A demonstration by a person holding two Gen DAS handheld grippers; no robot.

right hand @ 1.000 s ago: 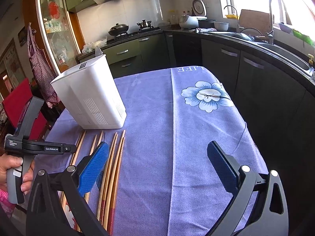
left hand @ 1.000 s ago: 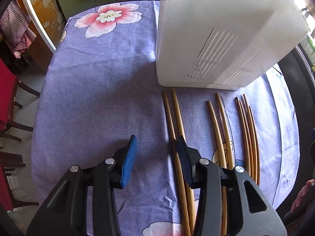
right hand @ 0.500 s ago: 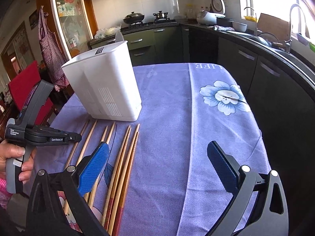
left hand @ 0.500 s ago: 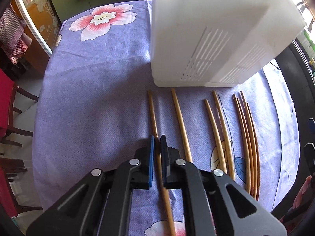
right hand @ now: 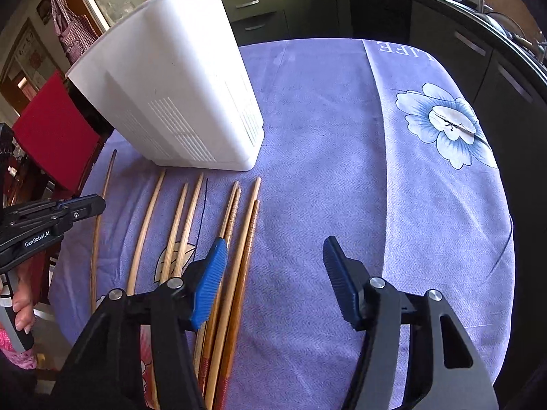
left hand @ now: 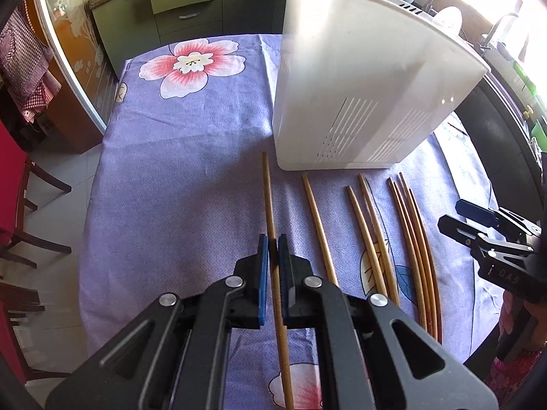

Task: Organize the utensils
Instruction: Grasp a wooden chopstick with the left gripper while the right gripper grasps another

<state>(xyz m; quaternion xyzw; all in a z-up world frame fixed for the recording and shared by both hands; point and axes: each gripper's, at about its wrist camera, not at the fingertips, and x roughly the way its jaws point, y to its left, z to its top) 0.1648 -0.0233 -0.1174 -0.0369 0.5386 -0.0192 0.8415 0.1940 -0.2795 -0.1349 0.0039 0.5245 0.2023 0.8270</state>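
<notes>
My left gripper (left hand: 272,244) is shut on a single wooden chopstick (left hand: 268,198), which points toward the white slotted utensil holder (left hand: 359,102); the gripper also shows in the right wrist view (right hand: 92,206) with the chopstick (right hand: 102,201). Several more chopsticks (left hand: 376,235) lie side by side on the purple cloth in front of the holder. My right gripper (right hand: 275,259) is open and empty, low over the rightmost chopsticks (right hand: 246,235), its left finger (right hand: 210,283) above them. The holder (right hand: 171,92) stands behind them.
The table has a purple floral tablecloth (right hand: 376,171). A red chair (right hand: 51,130) stands at the table's left side. Dark kitchen cabinets (right hand: 376,10) and a counter run behind and to the right. The table edge (left hand: 92,239) drops to the tiled floor at left.
My left gripper shut on the leftmost chopstick and lifted it away from its neighbour, to the left. My right gripper dropped lower and closer over the right chopsticks, still open.
</notes>
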